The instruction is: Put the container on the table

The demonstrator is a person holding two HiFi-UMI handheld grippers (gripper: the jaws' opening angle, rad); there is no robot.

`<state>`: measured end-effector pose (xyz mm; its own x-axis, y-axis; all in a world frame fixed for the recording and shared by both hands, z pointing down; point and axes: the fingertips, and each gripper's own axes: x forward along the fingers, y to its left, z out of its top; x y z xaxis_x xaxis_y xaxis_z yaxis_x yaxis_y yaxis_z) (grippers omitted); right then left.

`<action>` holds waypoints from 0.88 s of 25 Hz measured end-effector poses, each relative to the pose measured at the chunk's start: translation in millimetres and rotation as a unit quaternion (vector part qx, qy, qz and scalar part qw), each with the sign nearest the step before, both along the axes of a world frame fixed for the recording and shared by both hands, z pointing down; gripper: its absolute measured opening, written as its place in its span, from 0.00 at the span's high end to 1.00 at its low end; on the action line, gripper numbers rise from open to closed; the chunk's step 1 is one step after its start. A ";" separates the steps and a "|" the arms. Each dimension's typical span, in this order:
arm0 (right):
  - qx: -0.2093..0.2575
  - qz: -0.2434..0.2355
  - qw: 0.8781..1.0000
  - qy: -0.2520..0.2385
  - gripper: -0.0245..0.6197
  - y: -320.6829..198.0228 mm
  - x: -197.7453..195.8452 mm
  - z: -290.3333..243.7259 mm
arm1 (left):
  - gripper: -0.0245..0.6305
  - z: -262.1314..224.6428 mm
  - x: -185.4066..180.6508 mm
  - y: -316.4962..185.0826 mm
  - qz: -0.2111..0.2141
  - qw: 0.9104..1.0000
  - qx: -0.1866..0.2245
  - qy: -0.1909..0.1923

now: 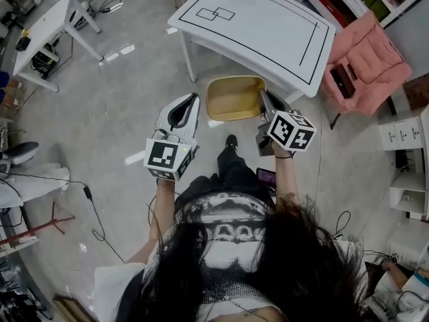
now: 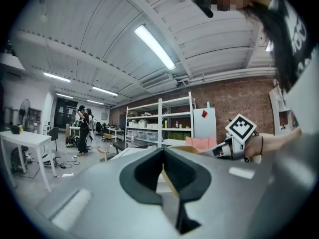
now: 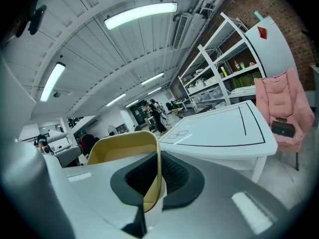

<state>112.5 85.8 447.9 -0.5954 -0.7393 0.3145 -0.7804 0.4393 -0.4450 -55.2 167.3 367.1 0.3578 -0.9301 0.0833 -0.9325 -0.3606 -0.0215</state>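
Head view: the yellow container hangs in the air over the floor, just short of the table, with the left gripper and right gripper on either side. Left gripper view: jaws pinched tight on its thin wall. Right gripper view: same deal, jaws clamped on the rim, table just beyond.

Ceiling strip lights glare brightly; fisheye edges warp and darken.

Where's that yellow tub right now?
Head view, centre: the yellow tub hangs above the floor, its rim in the right gripper's fingers, just short of the white table.
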 end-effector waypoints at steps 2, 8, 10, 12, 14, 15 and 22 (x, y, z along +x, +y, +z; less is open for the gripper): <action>-0.001 -0.004 1.000 -0.001 0.94 -30.3 -4.3 1.1 | 0.96 1.7 -5.6 -27.4 -0.007 1.000 -0.003 -0.001; -0.004 -0.018 1.000 0.003 0.94 -124.9 -9.2 0.9 | 0.96 -1.5 -10.2 -116.2 -0.024 1.000 -0.006 -0.001; -0.008 -0.021 1.000 0.002 0.94 -152.8 -8.4 3.0 | 0.96 -0.3 -6.7 -143.6 -0.023 1.000 -0.010 -0.003; -0.011 -0.022 1.000 0.002 0.94 -178.2 -7.3 5.4 | 0.96 1.4 -3.4 -169.3 -0.023 1.000 -0.014 -0.005; -0.014 -0.025 1.000 0.000 0.94 -201.1 -6.8 8.3 | 0.96 3.1 -1.4 -193.9 -0.024 1.000 -0.019 -0.005; -0.016 -0.027 1.000 0.000 0.94 -211.7 -6.5 9.8 | 0.96 3.9 -0.2 -205.7 -0.025 0.999 -0.020 -0.005; -0.023 -0.032 0.999 -0.006 0.94 -272.3 4.2 21.3 | 0.96 11.9 19.3 -271.6 -0.018 0.999 -0.026 -0.015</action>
<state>116.6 -186.5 469.2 -0.6449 -0.6849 0.3391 -0.7457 0.4670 -0.4752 -35.9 -104.3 379.0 0.3206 -0.9365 0.1421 -0.9441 -0.3280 -0.0317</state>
